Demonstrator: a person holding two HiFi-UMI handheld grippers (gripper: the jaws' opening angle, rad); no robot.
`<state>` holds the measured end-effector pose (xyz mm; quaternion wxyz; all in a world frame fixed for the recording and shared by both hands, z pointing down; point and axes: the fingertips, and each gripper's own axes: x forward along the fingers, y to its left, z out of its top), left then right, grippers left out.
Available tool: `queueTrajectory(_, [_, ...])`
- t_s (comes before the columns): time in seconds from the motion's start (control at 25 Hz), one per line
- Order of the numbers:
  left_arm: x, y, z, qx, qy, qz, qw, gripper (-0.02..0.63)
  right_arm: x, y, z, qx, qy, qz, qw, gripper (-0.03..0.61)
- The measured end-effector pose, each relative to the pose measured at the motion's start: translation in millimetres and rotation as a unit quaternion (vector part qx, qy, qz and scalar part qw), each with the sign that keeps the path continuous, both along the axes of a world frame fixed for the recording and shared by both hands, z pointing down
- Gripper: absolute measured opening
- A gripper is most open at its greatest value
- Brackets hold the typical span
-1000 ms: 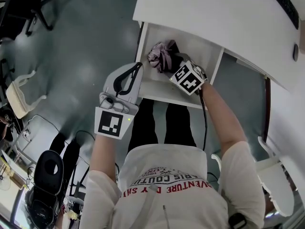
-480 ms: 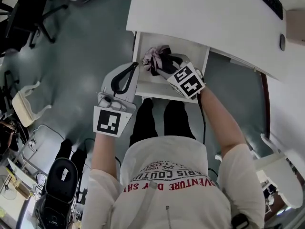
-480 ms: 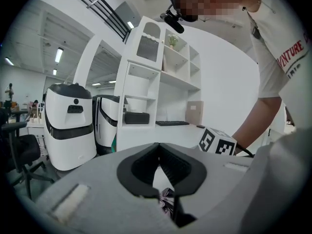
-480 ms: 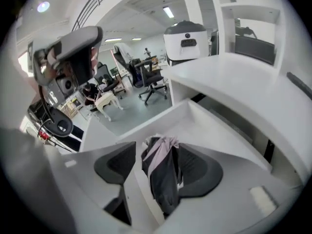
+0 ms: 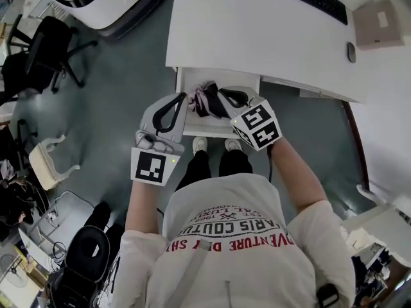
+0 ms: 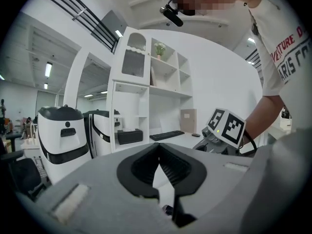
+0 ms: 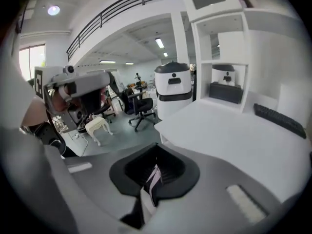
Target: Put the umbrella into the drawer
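The folded umbrella (image 5: 204, 100), pink and black, lies in the open white drawer (image 5: 218, 132) under the desk. My right gripper (image 5: 221, 94) hangs above it with its jaws shut and nothing held. In the right gripper view a sliver of the umbrella (image 7: 153, 182) shows below the closed right gripper (image 7: 155, 172). My left gripper (image 5: 185, 96) hovers over the drawer's left edge, also shut and empty. In the left gripper view the left gripper (image 6: 159, 161) has its tips together, and the right gripper's marker cube (image 6: 226, 126) shows beyond them.
The white desk (image 5: 257, 31) above the drawer carries a keyboard (image 5: 310, 2), a mouse (image 5: 351, 52) and a brown box (image 5: 379, 23). A black office chair (image 5: 45, 56) and a white stool (image 5: 48, 162) stand on the grey floor to the left.
Both grippers have risen away from the drawer. The right gripper has come off the umbrella, which stays in the drawer. The view has pulled higher and shows more of the desk.
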<state>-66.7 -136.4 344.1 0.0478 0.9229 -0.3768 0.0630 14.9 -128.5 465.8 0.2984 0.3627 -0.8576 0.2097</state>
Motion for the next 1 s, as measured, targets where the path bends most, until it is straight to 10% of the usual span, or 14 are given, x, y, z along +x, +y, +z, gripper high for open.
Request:
queueTrajectory(0.48, [26.1,14.3,-93.2,0.066,-0.004,0.076,0.9949,0.006,34.4,3.1,-166.7,0.185,-0.091,0.092,0.974,0.0])
queueTrajectory(1.0, [6.7,2.2,-125.0,0.073,0.006,0.038,0.9966,0.006,44.4,22.3,-246.9,0.319,-0.116,0.112,0.934,0.0])
